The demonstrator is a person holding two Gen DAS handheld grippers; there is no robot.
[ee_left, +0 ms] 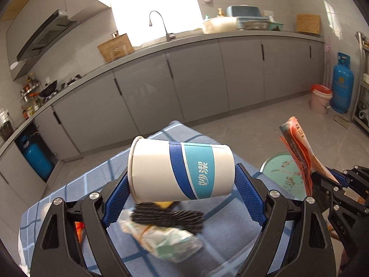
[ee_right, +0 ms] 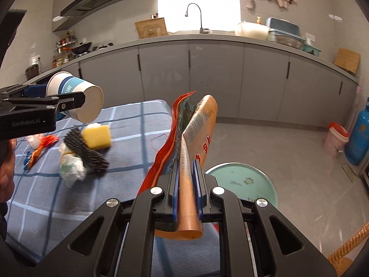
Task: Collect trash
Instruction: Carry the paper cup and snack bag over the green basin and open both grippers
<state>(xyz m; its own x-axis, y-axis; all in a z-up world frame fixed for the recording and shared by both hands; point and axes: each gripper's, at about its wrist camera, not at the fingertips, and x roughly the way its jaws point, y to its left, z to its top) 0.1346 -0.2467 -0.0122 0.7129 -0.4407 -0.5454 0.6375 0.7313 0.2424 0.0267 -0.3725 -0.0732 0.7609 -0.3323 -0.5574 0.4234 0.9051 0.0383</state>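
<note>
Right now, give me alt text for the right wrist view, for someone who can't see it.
The right gripper is shut on flattened orange snack wrappers above a blue checked tablecloth. At left, the left gripper holds a paper cup sideways over a yellow sponge, a black scrubber and crumpled plastic. A teal round lid sits on the floor beyond.

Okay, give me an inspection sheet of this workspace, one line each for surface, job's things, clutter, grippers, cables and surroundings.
Surface: blue checked cloth covers the table.
Job's things: paper cup and orange snack wrapper held in the air; round teal bin on the floor beside the table.
Clutter: yellow sponge, black scrubber, crumpled plastic bag, orange scraps on the cloth.
Grippers: left gripper clamps the cup sideways; right gripper shut on the wrapper.
Cables: nothing seen.
Surroundings: grey kitchen cabinets, tap, blue gas cylinder, pink bucket.
</note>
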